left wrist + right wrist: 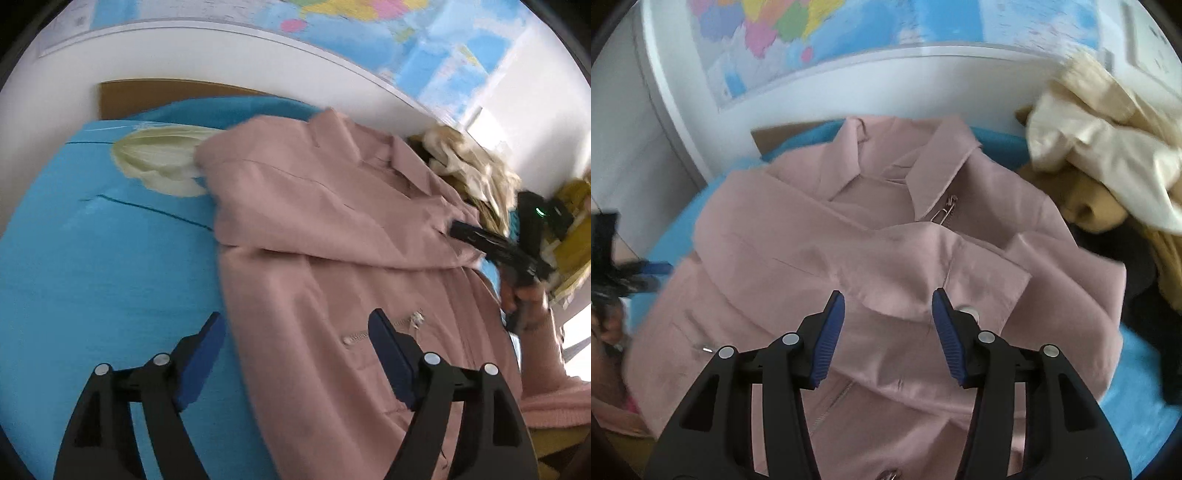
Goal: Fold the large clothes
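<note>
A pink zip jacket lies on a blue cloth-covered table, collar toward the wall, with its sleeves folded across the front. It fills the right wrist view. My left gripper is open and empty, above the jacket's left edge near a zip pocket. My right gripper is open and empty, just above the folded sleeve at the jacket's middle. The right gripper also shows in the left wrist view, at the jacket's right side.
A pile of cream and tan clothes lies at the back right by the wall. A pale yellow garment lies left of the jacket. A map hangs on the white wall behind the table.
</note>
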Motion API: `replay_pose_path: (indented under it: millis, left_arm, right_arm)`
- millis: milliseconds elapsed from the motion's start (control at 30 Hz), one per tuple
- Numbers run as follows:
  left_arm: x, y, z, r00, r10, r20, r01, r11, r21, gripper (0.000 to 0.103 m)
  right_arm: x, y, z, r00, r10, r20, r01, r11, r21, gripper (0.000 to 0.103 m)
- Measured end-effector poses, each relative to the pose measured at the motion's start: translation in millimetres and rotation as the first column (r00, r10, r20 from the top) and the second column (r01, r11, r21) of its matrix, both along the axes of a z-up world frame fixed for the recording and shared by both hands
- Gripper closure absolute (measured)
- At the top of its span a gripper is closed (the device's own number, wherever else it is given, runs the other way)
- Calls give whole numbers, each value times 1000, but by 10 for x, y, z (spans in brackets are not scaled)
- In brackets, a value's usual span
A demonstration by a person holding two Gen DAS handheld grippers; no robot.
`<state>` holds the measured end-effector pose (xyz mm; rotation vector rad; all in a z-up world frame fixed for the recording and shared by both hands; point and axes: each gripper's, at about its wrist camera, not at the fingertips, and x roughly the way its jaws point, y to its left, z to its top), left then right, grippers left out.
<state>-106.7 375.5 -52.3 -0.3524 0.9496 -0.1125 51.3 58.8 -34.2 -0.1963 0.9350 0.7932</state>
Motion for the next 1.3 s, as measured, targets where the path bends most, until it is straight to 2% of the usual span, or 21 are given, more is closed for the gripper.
replay_pose_path:
  millis: [67, 100, 133, 167, 233, 300, 333, 400, 433, 567, 733, 800, 933, 1033, 1100, 1200, 1267, 1300]
  left_arm:
    - [19, -91, -86, 999, -23, -25, 24, 999, 24, 27]
    - [28, -134, -134, 999, -29, -43, 31, 999, 31, 33]
    - [39, -172, -188, 997, -27, -66, 30, 998, 47, 39]
    - [42, -195, -235, 996, -21, -84, 26, 998, 61, 40]
    - [-7, -203, -236, 998, -13, -66, 16, 999, 52, 37]
    - [-65, -156, -213, 998, -7, -56, 7, 1000, 5, 30]
    - [-119, -137, -200, 999, -2, -45, 1, 1000, -23, 29]
    - [-233, -87, -180, 999, 3, -46, -5, 1000, -30, 28]
    - [-287, -73, -186, 999, 8, -50, -10, 999, -34, 26]
    - [-472, -39, -207, 998, -9, -55, 4, 996, -93, 25]
    - [-730, -95, -203, 998, -44, -38, 38, 990, -139, 20]
    - [-839, -143, -204, 996, -81, -32, 74, 980, -185, 19]
    - [-988, -291, -258, 990, -138, -40, 126, 966, -228, 13]
    - [-1087, -407, -311, 986, -166, -22, 155, 954, -258, 7]
    - [-1119, -446, -333, 984, -178, -12, 167, 941, -293, 7]
    - [-1156, -491, -346, 986, -164, 5, 157, 939, -307, 7]
    - [-1170, -511, -346, 989, -148, 10, 145, 942, -303, 7]
    - [-1169, -524, -337, 992, -130, 8, 126, 950, -285, 15]
  right_arm:
    - [60, 56, -93, 999, -34, 40, 37, 996, -79, 60]
    - [137, 58, -171, 996, -75, 39, 79, 989, -124, 61]
    - [197, 46, -235, 995, -96, 22, 98, 986, -137, 61]
    - [238, 25, -280, 994, -108, -4, 107, 985, -133, 60]
    - [239, -50, -258, 992, -125, -16, 122, 986, -114, 58]
    - [167, -159, -156, 991, -130, -22, 128, 988, -92, 53]
    - [105, -259, -73, 992, -123, -32, 121, 991, -51, 51]
    - [-18, -439, 48, 992, -110, -64, 110, 994, 4, 37]
    - [-99, -600, 118, 989, -113, -91, 117, 992, 36, 35]
    - [-411, -1131, 191, 973, -120, -195, 144, 984, 110, 29]
    - [-954, -1729, 96, 945, -157, -287, 197, 974, 114, 26]
    - [-1099, -1830, 16, 934, -148, -326, 203, 969, 140, 26]
    - [-1405, -1928, -135, 911, -107, -398, 193, 964, 183, 26]
    - [-1523, -1881, -184, 911, -75, -406, 167, 966, 196, 26]
    - [-1614, -1838, -175, 915, -37, -401, 136, 966, 222, 27]
    - [-1715, -1760, -196, 911, 16, -412, 96, 964, 249, 30]
    - [-1779, -1723, -205, 907, 48, -418, 76, 959, 274, 40]
    - [-1769, -1670, -218, 901, 56, -429, 74, 957, 282, 56]
